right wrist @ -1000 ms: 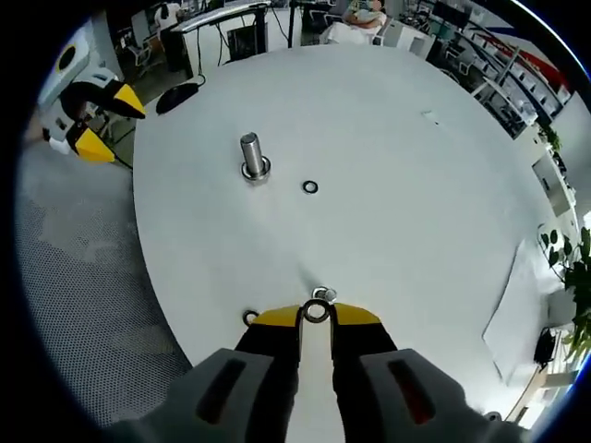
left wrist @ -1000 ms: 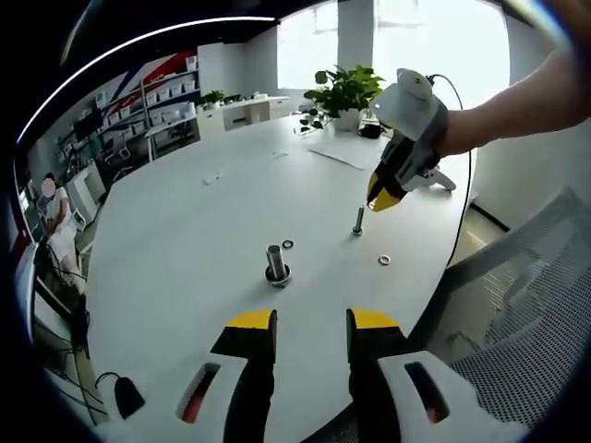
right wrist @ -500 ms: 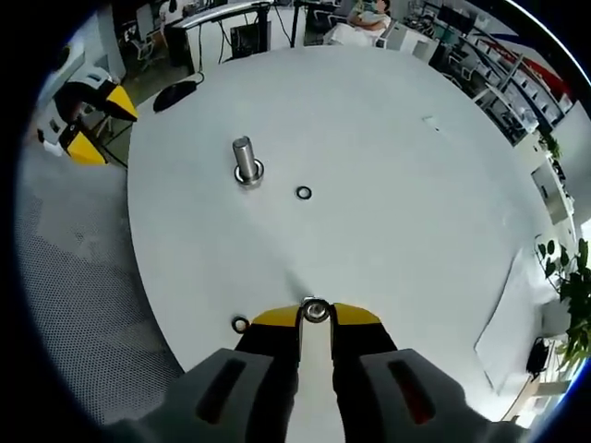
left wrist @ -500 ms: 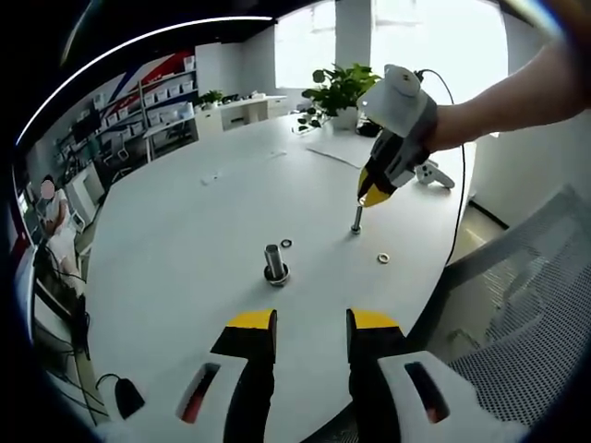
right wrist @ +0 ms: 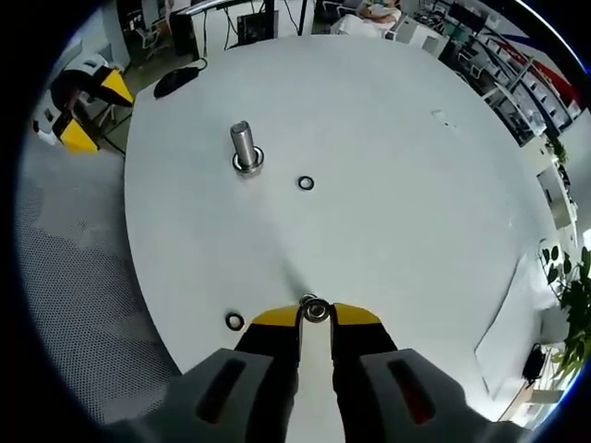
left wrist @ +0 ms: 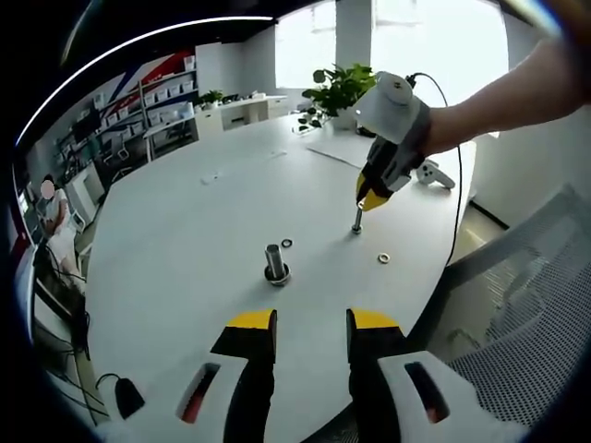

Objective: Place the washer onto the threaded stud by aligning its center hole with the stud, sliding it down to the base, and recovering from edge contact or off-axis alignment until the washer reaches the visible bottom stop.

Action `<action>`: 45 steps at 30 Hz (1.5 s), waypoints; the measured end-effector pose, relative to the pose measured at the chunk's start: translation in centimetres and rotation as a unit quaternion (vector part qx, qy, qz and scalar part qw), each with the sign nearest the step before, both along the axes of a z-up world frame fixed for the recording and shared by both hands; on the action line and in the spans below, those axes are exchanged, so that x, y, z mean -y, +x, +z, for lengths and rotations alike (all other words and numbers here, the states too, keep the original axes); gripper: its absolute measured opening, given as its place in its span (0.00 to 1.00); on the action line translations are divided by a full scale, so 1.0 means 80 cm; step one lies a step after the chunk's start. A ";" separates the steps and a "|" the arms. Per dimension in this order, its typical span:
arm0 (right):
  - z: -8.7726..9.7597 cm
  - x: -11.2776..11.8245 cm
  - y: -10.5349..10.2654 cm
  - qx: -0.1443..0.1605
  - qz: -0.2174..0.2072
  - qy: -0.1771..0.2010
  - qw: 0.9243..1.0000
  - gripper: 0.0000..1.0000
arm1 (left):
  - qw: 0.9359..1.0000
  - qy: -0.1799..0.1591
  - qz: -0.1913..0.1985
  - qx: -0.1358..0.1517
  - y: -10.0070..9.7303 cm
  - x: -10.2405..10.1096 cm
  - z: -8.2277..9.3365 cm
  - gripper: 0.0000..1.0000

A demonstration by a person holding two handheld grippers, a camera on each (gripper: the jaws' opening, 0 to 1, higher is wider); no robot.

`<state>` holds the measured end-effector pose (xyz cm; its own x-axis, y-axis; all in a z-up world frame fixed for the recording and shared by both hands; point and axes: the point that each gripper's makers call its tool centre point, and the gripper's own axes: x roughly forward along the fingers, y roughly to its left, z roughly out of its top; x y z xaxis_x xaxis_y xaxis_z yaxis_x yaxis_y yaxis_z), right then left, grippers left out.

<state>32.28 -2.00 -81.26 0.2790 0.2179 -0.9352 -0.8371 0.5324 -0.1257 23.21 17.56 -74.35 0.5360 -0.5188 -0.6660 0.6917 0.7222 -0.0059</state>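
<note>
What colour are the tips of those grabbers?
Yellow fingertips, clearest in the left gripper view.

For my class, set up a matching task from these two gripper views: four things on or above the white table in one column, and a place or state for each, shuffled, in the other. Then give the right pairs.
Things
1. right gripper
2. large stud
3. black washer
4. left gripper

Places or states
A. lying flat on the white table, beside the large stud
B. jaws apart, holding nothing
C. upright, with a ring around its base
D. pinching a washer above the slim stud

Pairs: 1-D, 2-C, 3-A, 4-B
</note>
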 end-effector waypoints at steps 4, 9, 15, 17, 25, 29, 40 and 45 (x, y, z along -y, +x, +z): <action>-0.005 0.000 0.001 -0.004 0.003 -0.004 1.000 0.13 | 1.000 0.000 0.001 -0.001 0.000 0.000 0.000 0.28; -0.016 0.002 0.002 -0.015 0.002 -0.008 1.000 0.13 | 1.000 0.000 -0.001 -0.001 0.000 0.000 -0.001 0.28; -0.029 0.001 0.002 -0.027 -0.004 -0.008 1.000 0.13 | 1.000 0.000 -0.001 -0.003 -0.001 0.000 -0.001 0.28; -0.034 -0.001 0.002 -0.030 -0.005 -0.008 0.999 0.13 | 1.000 0.000 -0.002 -0.003 -0.001 0.001 -0.002 0.28; -0.051 0.005 0.002 -0.043 -0.023 -0.007 0.999 0.14 | 1.000 0.001 -0.004 -0.003 -0.002 0.002 -0.002 0.28; -0.054 0.004 -0.001 -0.045 -0.030 -0.006 0.999 0.14 | 1.000 -0.001 -0.003 -0.002 -0.001 0.002 -0.001 0.28; -0.055 0.009 0.001 -0.045 -0.052 -0.003 0.998 0.18 | 1.000 -0.001 -0.005 -0.002 -0.002 0.002 0.000 0.28; -0.053 0.018 -0.006 -0.043 -0.059 -0.006 0.997 0.20 | 1.000 0.000 -0.007 -0.001 -0.002 0.003 0.000 0.28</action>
<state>31.78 -3.46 -85.49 0.2212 0.1767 -0.9591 -0.7766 0.6268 -0.0636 23.01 17.34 -74.37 0.5269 -0.5257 -0.6678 0.7017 0.7124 -0.0071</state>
